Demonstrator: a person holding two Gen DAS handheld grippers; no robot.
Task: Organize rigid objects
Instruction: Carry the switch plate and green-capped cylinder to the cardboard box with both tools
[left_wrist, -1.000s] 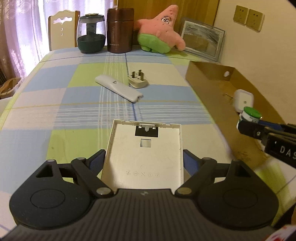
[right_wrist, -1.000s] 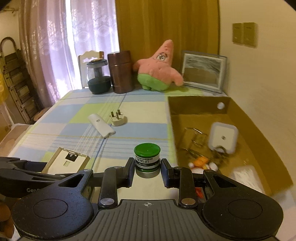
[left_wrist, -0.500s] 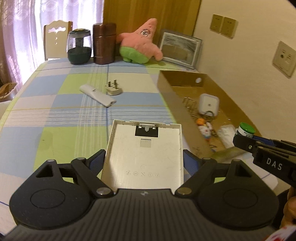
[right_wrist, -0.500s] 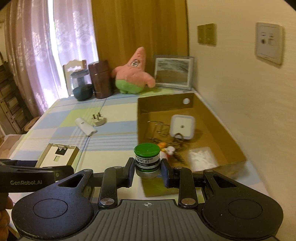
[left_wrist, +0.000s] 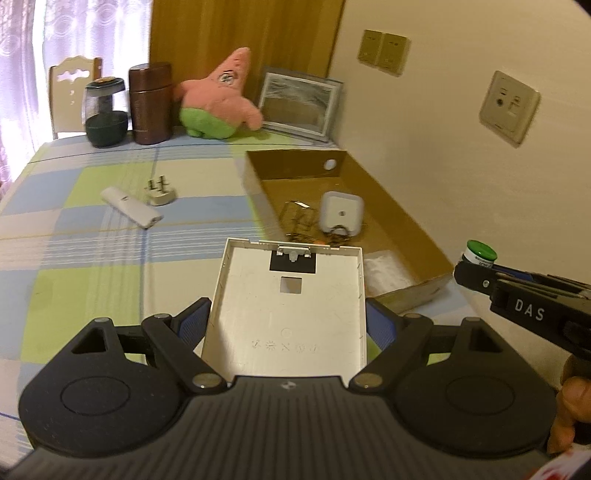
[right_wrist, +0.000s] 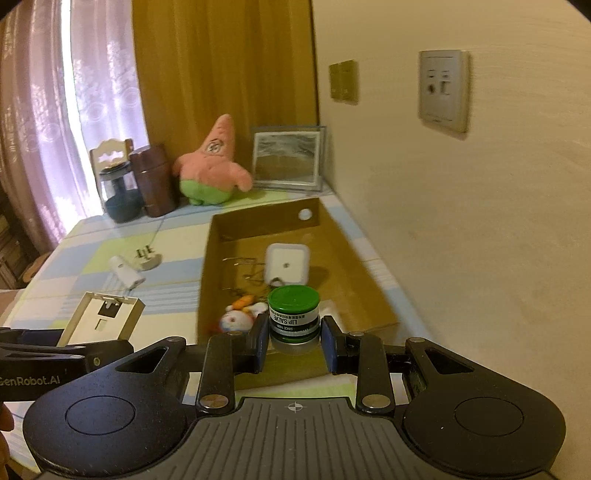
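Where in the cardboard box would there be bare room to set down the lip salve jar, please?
The far end of the cardboard box, between its back wall and the white case, is bare. So is the strip along the right wall. The near-left part is crowded: wire clips, small toys and a clear bag.

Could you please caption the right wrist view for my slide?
Right gripper carries a green-lidded jar over the cardboard box.
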